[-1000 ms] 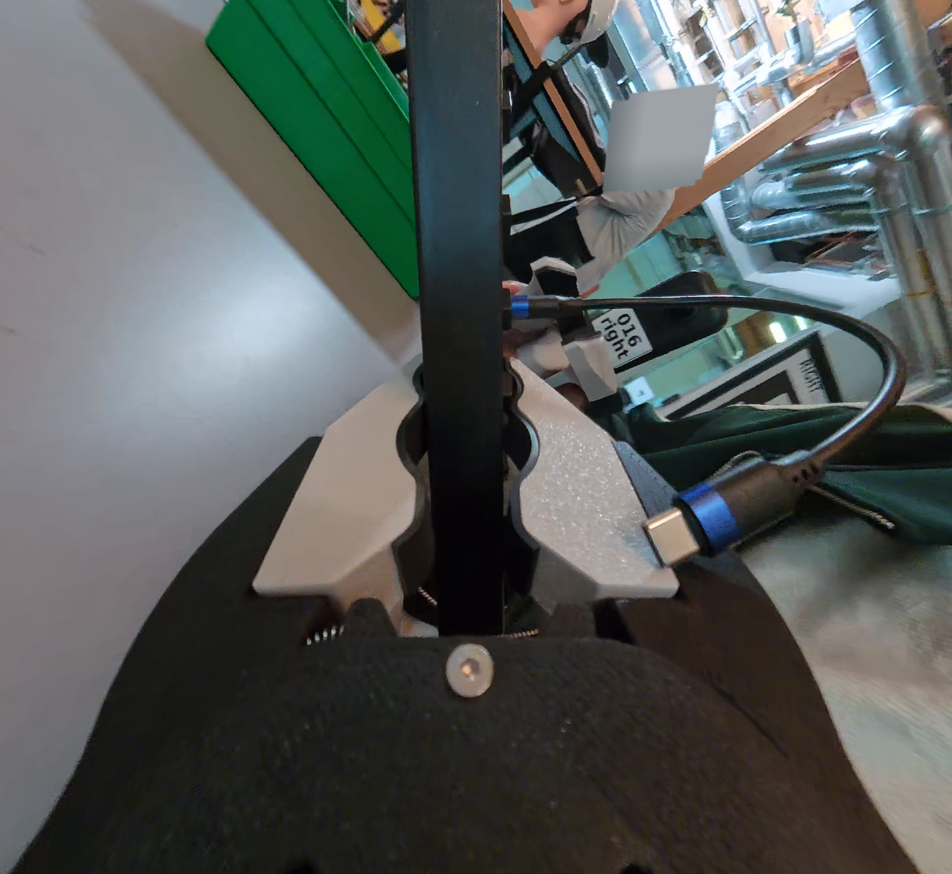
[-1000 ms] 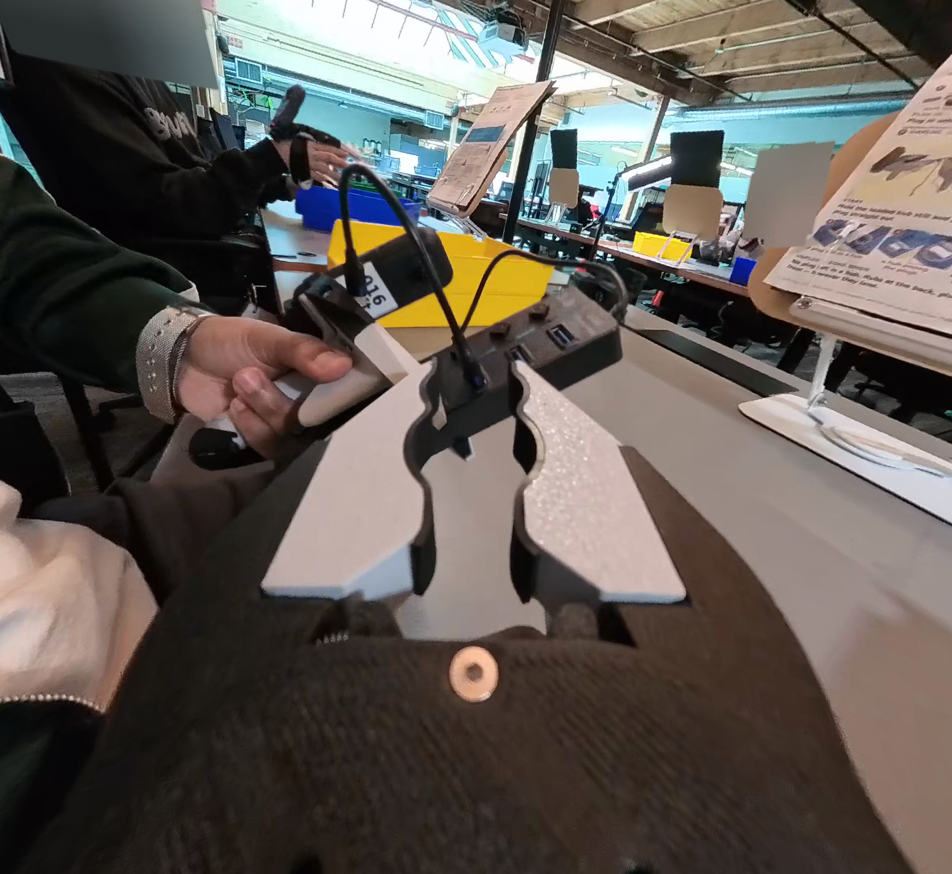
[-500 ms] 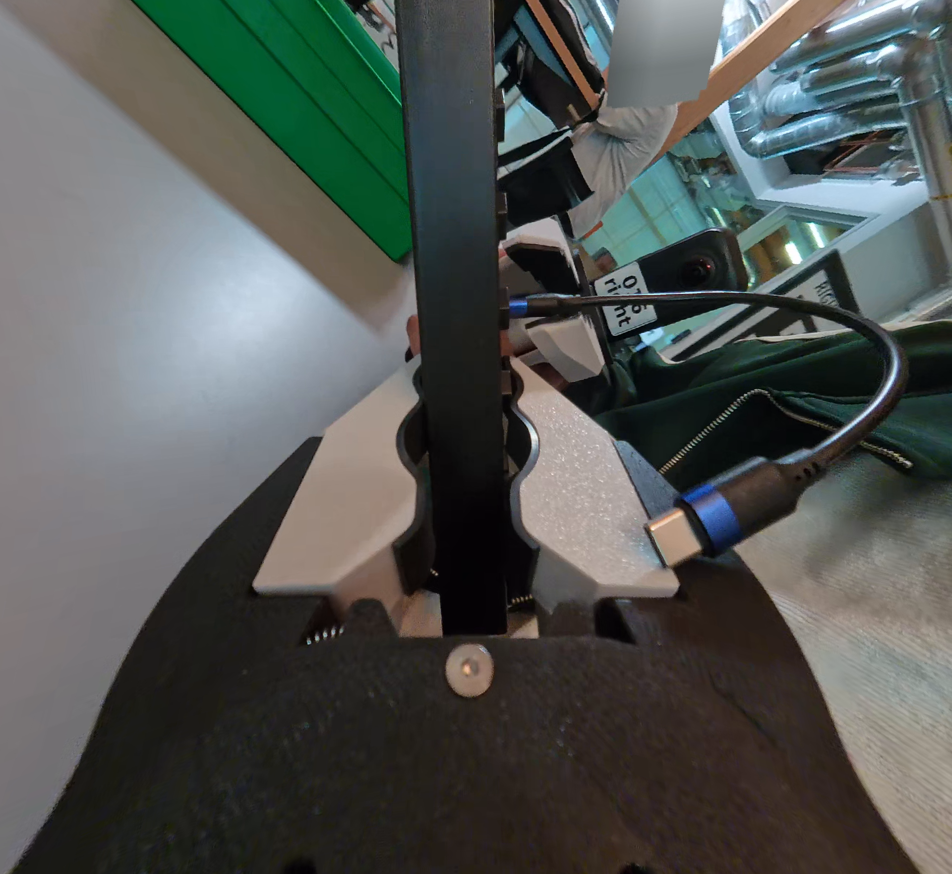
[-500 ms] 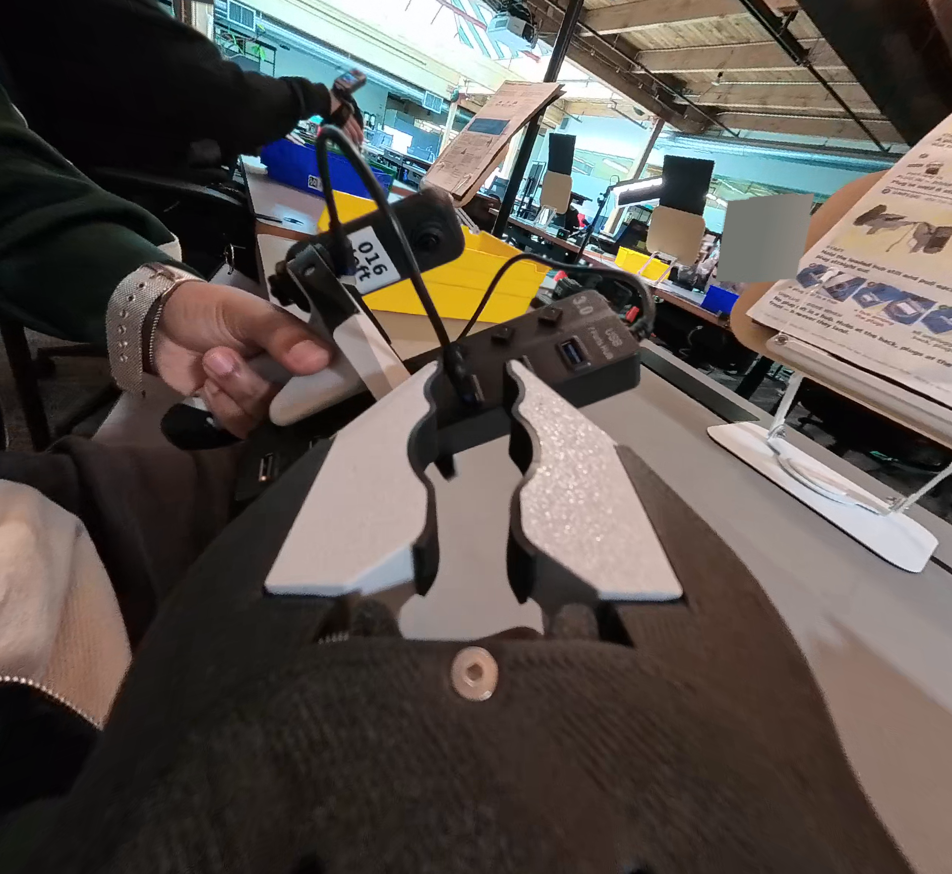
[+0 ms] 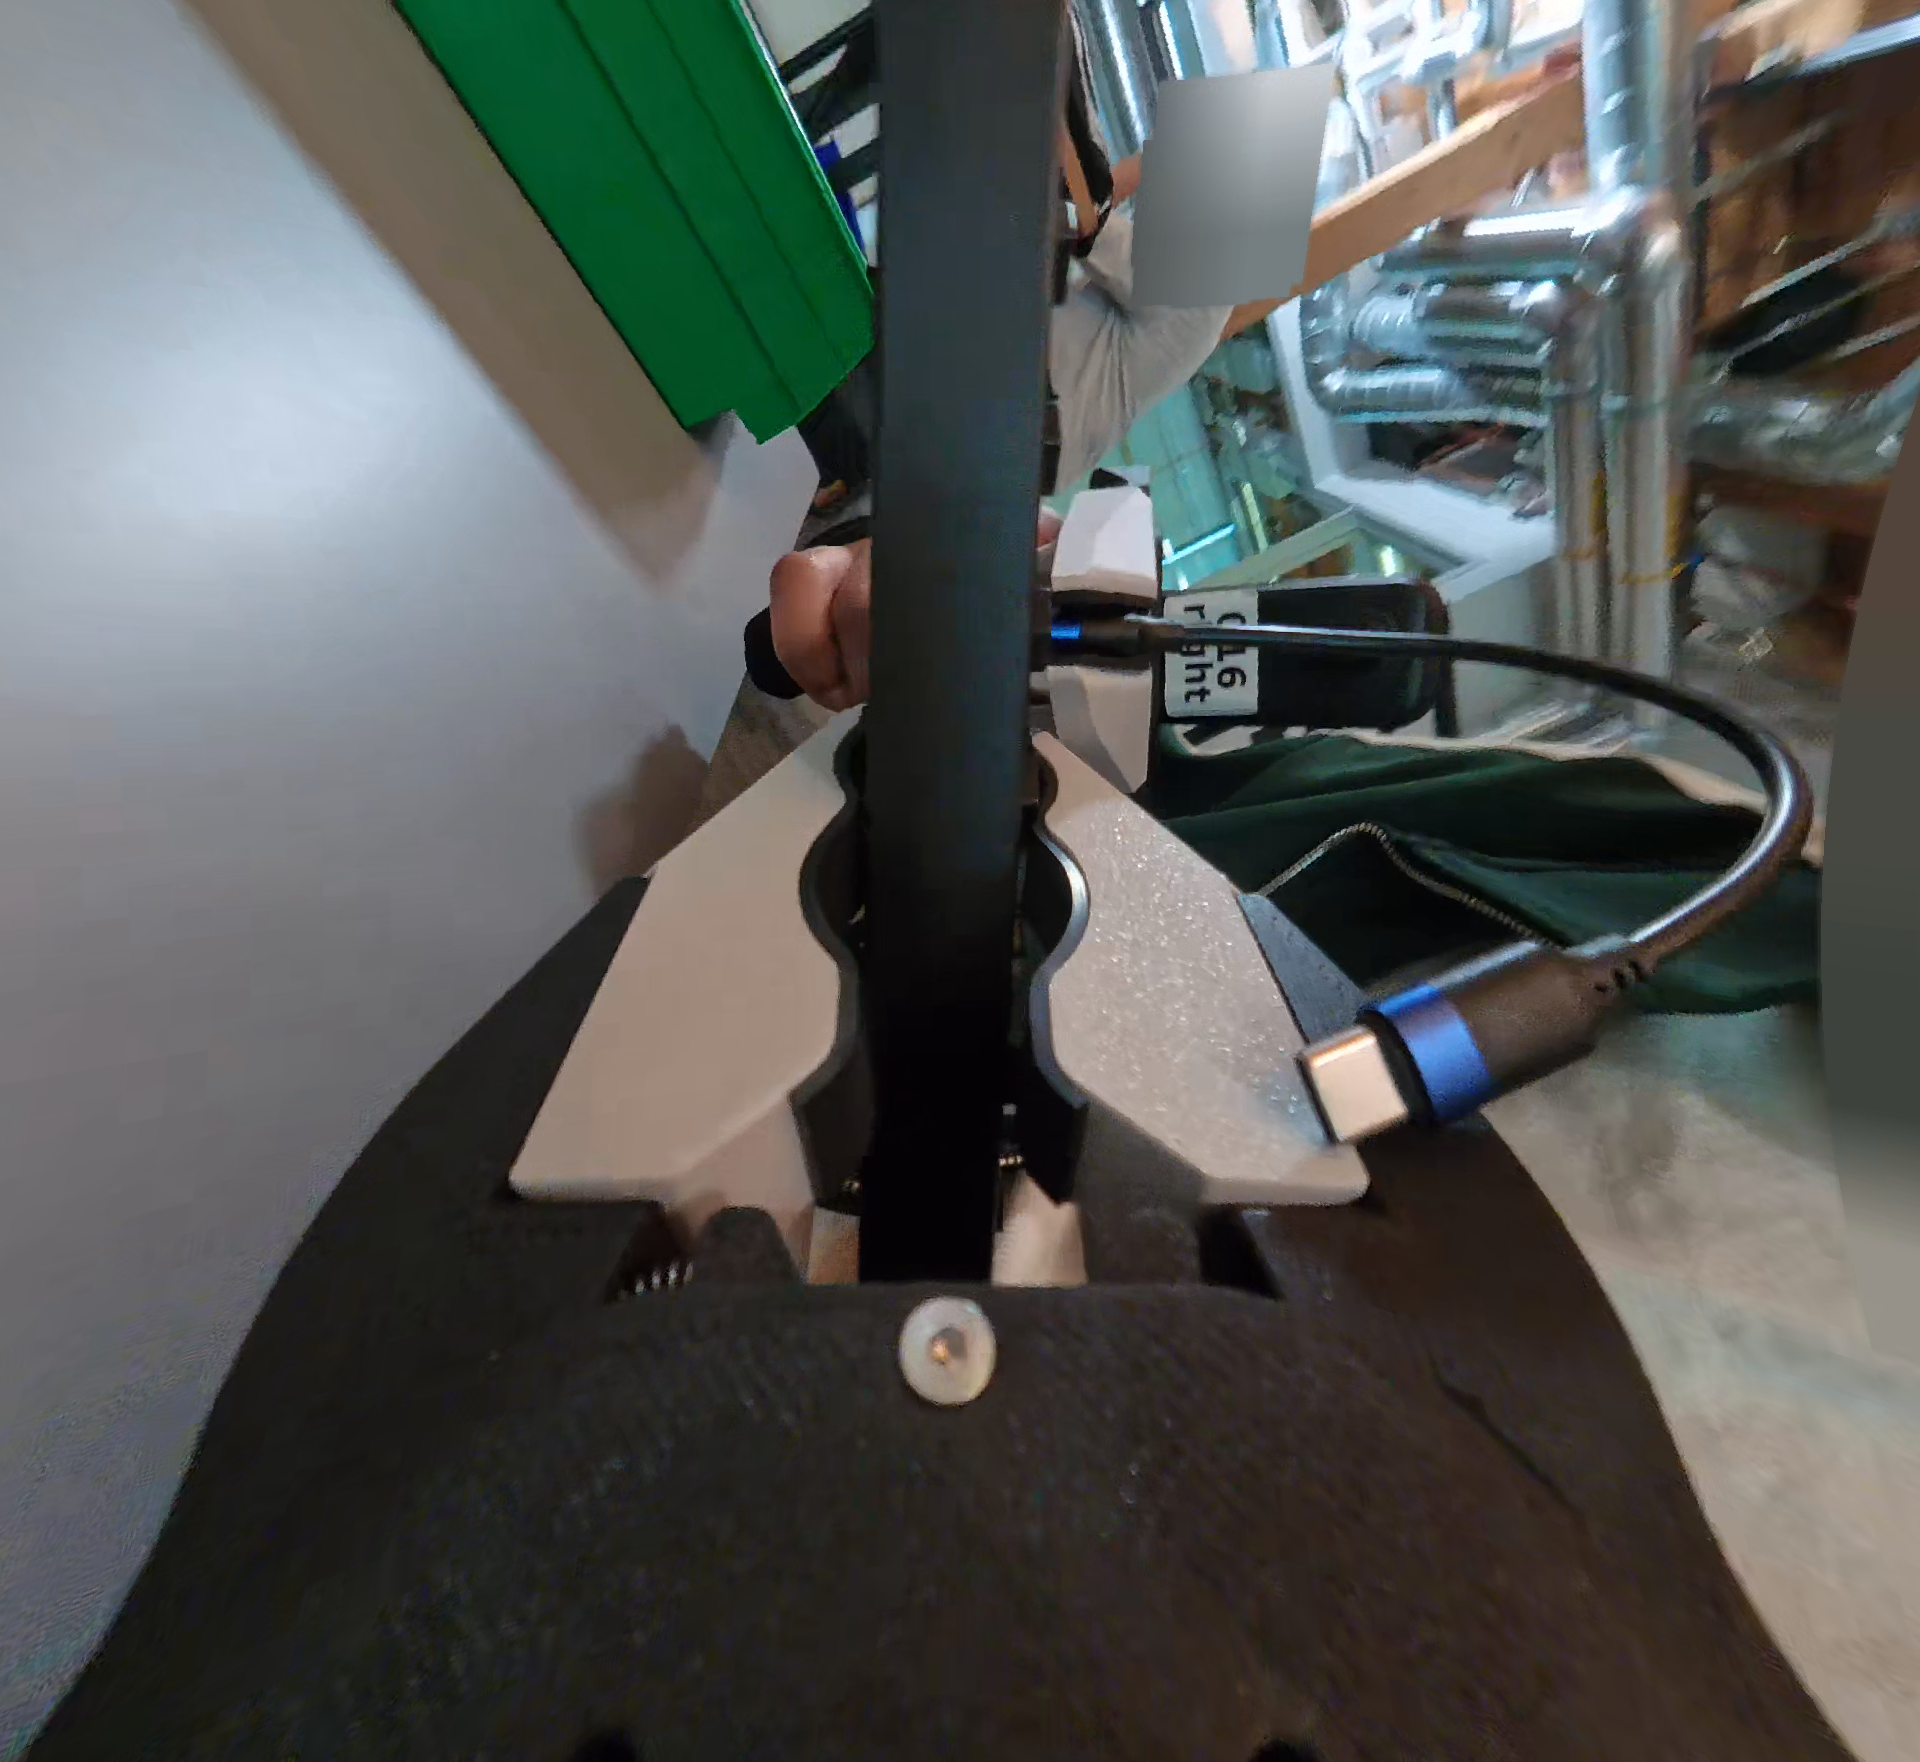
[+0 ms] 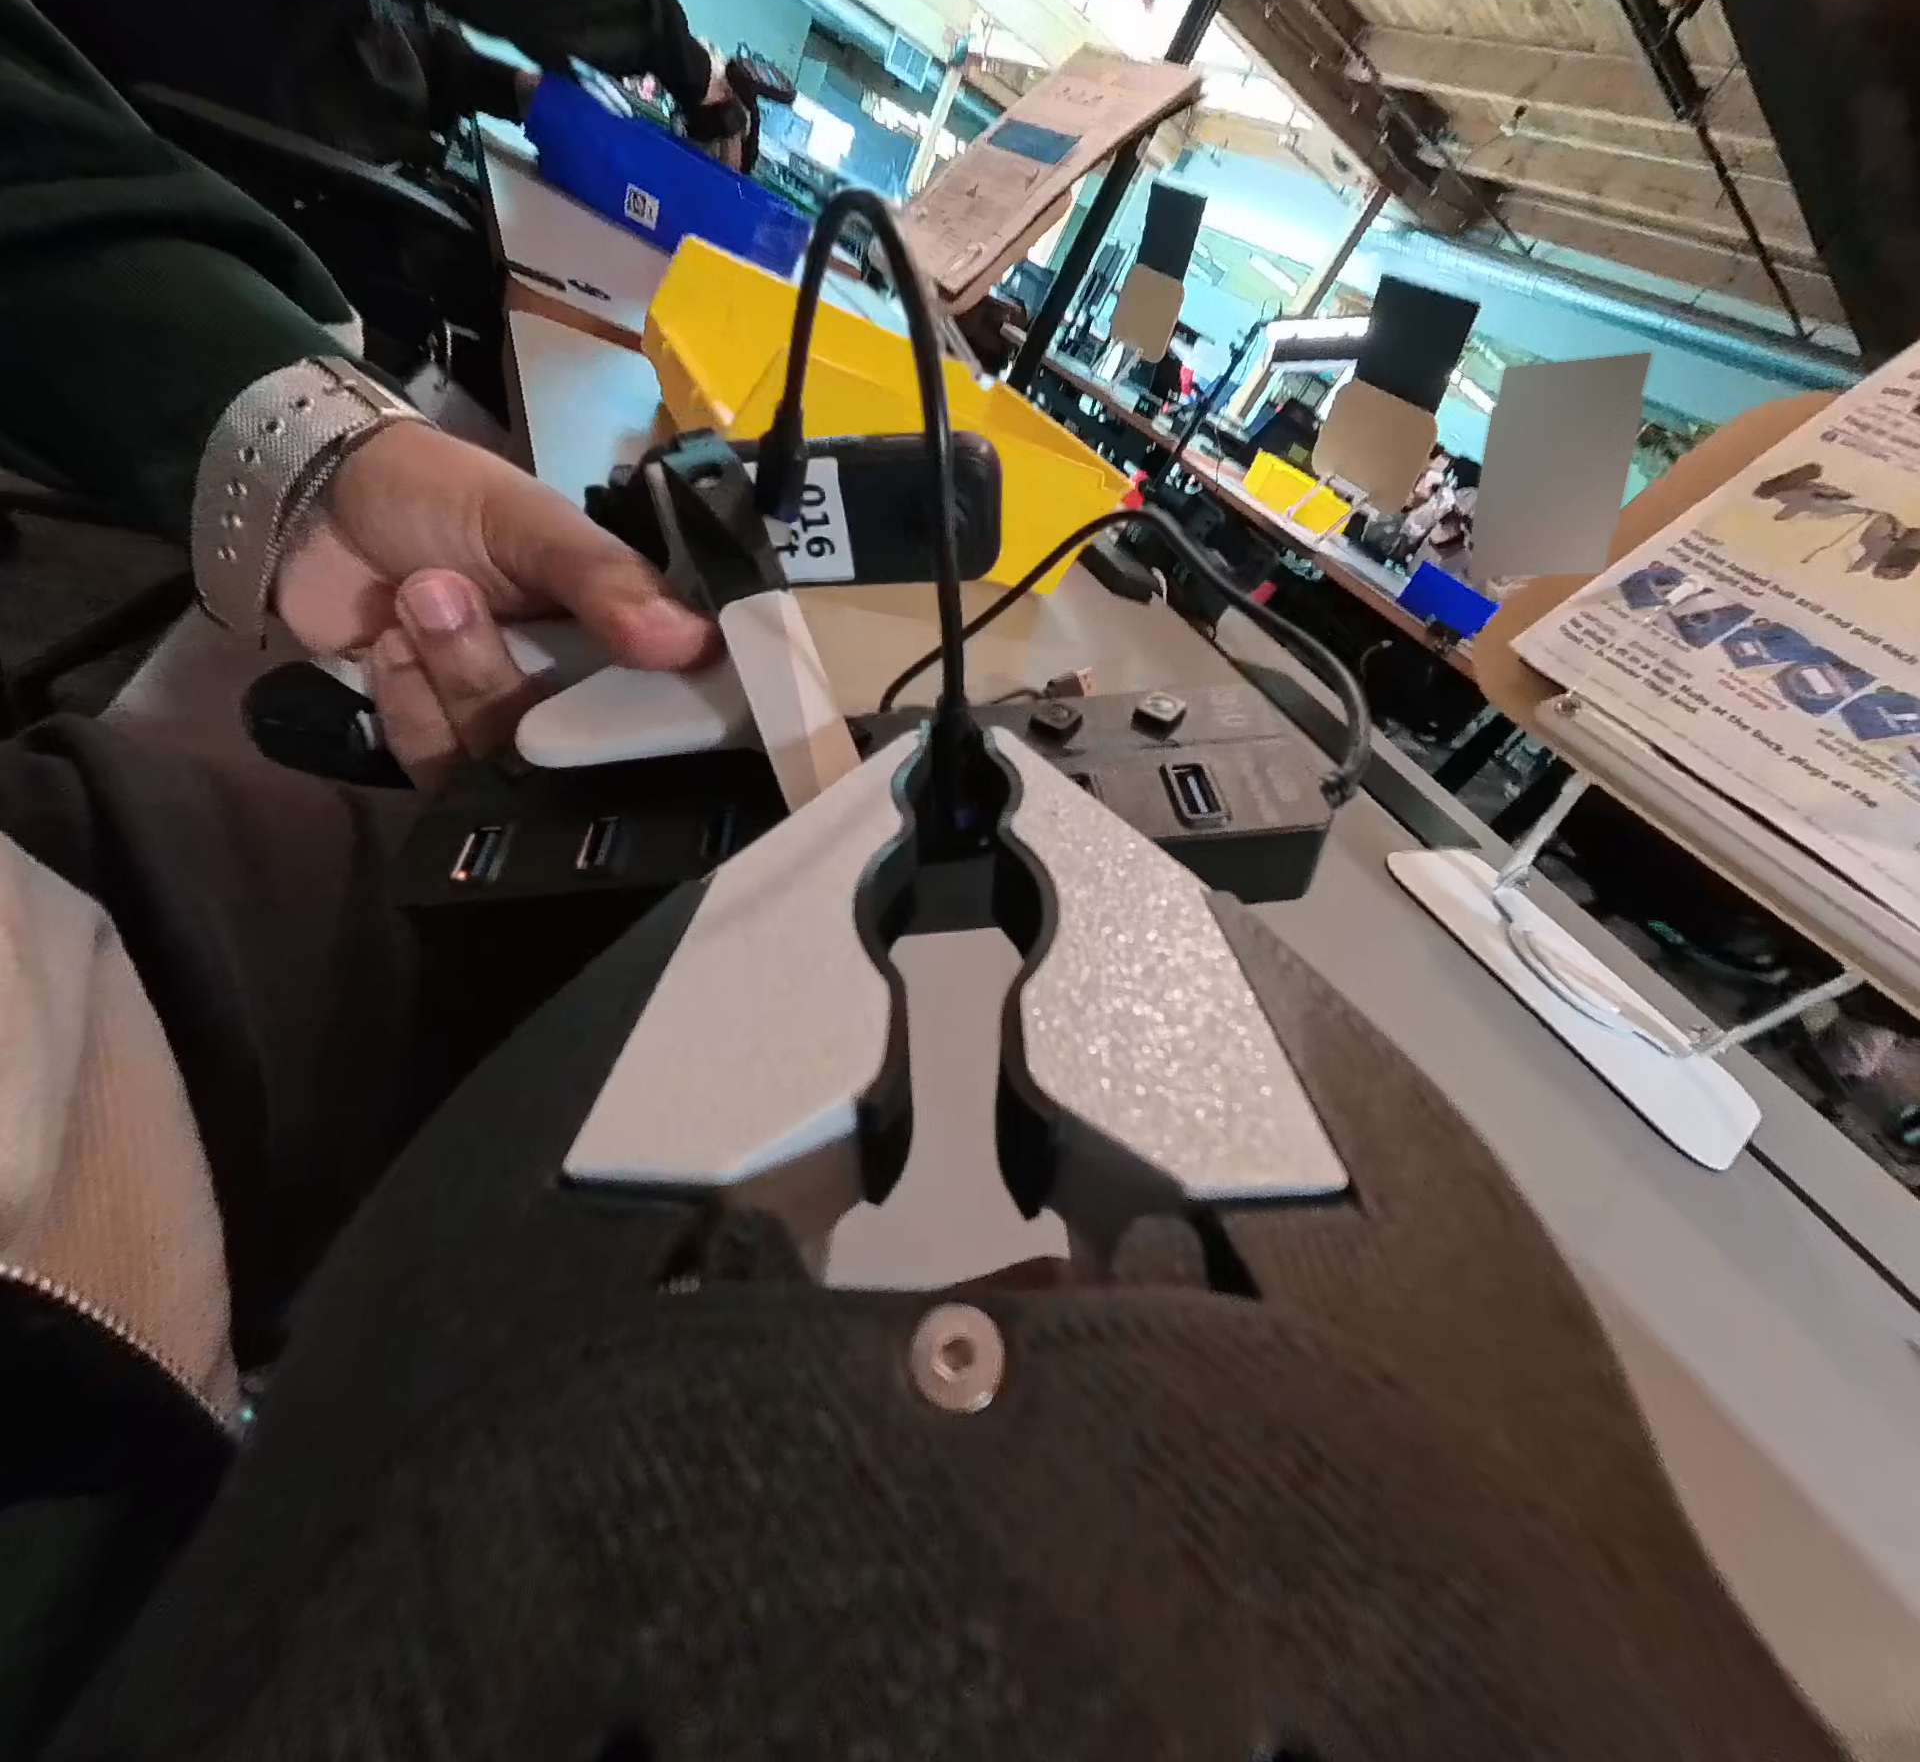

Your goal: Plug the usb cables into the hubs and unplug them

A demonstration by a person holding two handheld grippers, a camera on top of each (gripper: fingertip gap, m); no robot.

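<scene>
My left gripper (image 5: 940, 756) is shut on a black USB hub (image 5: 961, 465), seen edge-on and upright between its fingers. A short black cable (image 5: 1662, 704) with blue-ringed plugs has one end in the hub's right side; it loops round and its free plug (image 5: 1392, 1078) hangs by my right finger. In the right wrist view the hub (image 6: 1195, 787) lies across with several ports facing me. My right gripper (image 6: 951, 767) is shut on the cable's inserted plug (image 6: 951, 756). The left gripper's white finger (image 6: 784, 673) presses on the hub's top.
Green crates (image 5: 623, 102) stand on the grey table (image 5: 260, 673) at the left. A yellow bin (image 6: 883, 382) and a blue bin (image 6: 665, 174) are behind the hub. An instruction sheet (image 6: 1714, 621) on a white-based stand (image 6: 1579, 1016) is at the right. A thin cord (image 6: 1247, 590) leaves the hub.
My right gripper has moved forward onto the plugged-in end of the cable and its fingers have closed in around it. The hub has tilted and come closer in the right wrist view.
</scene>
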